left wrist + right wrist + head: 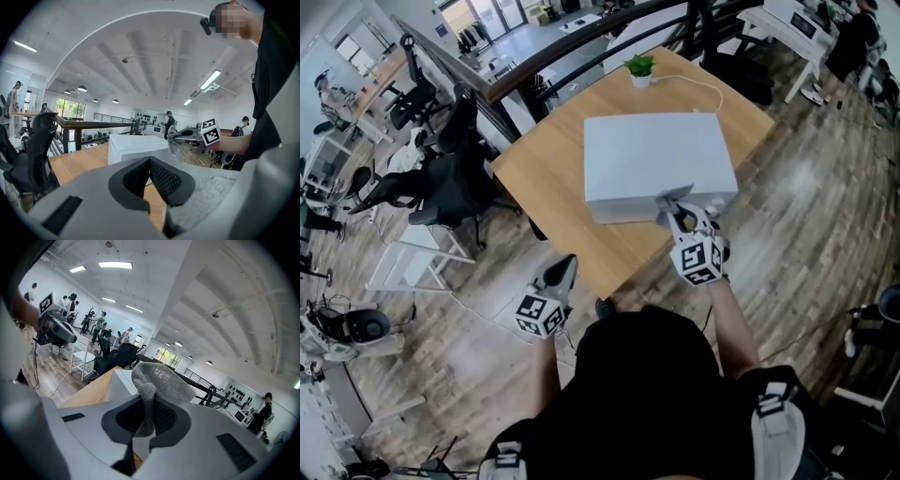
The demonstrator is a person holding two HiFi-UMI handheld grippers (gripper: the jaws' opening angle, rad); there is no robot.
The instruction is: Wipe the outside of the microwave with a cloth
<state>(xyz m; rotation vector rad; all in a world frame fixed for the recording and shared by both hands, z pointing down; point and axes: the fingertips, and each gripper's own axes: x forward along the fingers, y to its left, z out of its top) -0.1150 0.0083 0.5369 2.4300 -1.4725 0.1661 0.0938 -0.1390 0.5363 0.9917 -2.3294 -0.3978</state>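
In the head view the white microwave sits toward the right near corner of a wooden table, with bare wood open to its left and behind it, where a small potted plant and a white cable lie near the far edge. The right gripper is at the microwave's near face close to its right end, and the cloth there is too small to make out. The left gripper hangs just off the table's near edge, over the floor. Office chairs crowd the table's left side, and the person's head and shoulders hide the floor below. In the left gripper view its jaws are pressed together with nothing between them. Beyond them are the microwave and the right gripper, with the grey cloth dangling from it. In the right gripper view the jaws are clamped on the cloth, which bunches above them and covers most of the microwave. Only one corner of the microwave and a strip of table show.
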